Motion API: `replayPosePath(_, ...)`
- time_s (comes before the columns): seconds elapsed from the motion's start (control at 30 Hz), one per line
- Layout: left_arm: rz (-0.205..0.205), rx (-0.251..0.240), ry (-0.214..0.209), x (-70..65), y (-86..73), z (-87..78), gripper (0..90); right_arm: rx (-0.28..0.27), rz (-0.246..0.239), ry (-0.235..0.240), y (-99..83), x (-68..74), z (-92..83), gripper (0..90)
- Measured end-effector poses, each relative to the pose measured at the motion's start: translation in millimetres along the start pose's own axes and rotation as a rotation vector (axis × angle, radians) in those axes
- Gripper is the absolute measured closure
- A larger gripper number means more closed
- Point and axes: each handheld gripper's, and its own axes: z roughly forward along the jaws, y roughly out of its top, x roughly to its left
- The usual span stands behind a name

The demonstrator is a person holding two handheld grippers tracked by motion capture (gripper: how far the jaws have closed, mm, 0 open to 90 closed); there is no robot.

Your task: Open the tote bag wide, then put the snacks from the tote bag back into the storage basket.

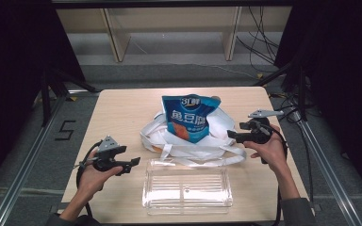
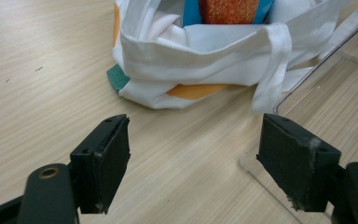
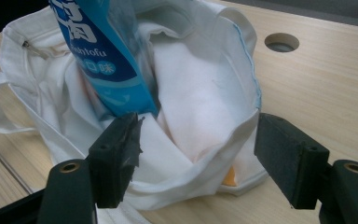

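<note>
A white cloth tote bag lies crumpled in the middle of the table, and a blue snack packet stands up out of it. My right gripper is at the bag's right side, open. In the right gripper view the bag's rim sags between the spread jaws of the right gripper, and the packet rises just past the left jaw. My left gripper hovers open at the front left. In the left gripper view the left gripper has bare tabletop between its jaws, short of the bag.
A clear plastic box sits at the table's front edge, just right of my left gripper; its corner is beside the right jaw. A round hole is cut in the tabletop behind the bag. Wooden shelving and cables lie beyond the table.
</note>
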Motion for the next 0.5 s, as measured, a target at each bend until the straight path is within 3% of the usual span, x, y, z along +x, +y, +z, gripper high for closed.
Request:
replayPosePath(0.07,-0.019,-0.018,0.005,-1.1,-2.4,0.6,24.0,0.000,0.000,0.000,0.1,0.1,-0.1,31.8)
replayPosePath(0.17,-0.012,0.006,0.024,0.6,-9.8,-1.8,22.2,-0.008,-0.002,0.006,0.8,0.9,-0.1,31.2)
replayPosePath(0.23,-0.017,0.014,0.027,0.4,-16.8,-1.9,22.2,0.001,0.023,0.006,1.8,4.1,-1.9,30.9)
replayPosePath(0.3,-0.014,0.028,0.031,-0.8,-23.9,-1.9,22.2,-0.008,0.007,0.006,2.6,5.1,-2.6,30.6)
replayPosePath(0.33,-0.012,0.045,0.039,-2.4,-29.3,-2.2,22.2,-0.010,-0.026,0.006,4.5,5.6,-3.7,29.9)
replayPosePath(0.4,-0.009,0.039,0.047,-3.6,-32.1,-1.6,22.2,-0.004,-0.038,0.002,6.0,6.9,-5.1,29.6)
replayPosePath(0.43,-0.003,0.055,0.041,-3.8,-33.8,-1.9,22.2,-0.011,-0.013,-0.004,7.3,11.2,-5.5,29.1)
replayPosePath(0.47,0.006,0.065,0.048,-4.9,-37.9,-1.7,22.2,-0.014,-0.056,0.001,12.2,11.3,-7.4,28.3)
replayPosePath(0.5,0.006,0.065,0.048,-4.9,-37.9,-1.7,22.2,-0.014,-0.056,0.001,12.2,11.3,-7.4,28.3)
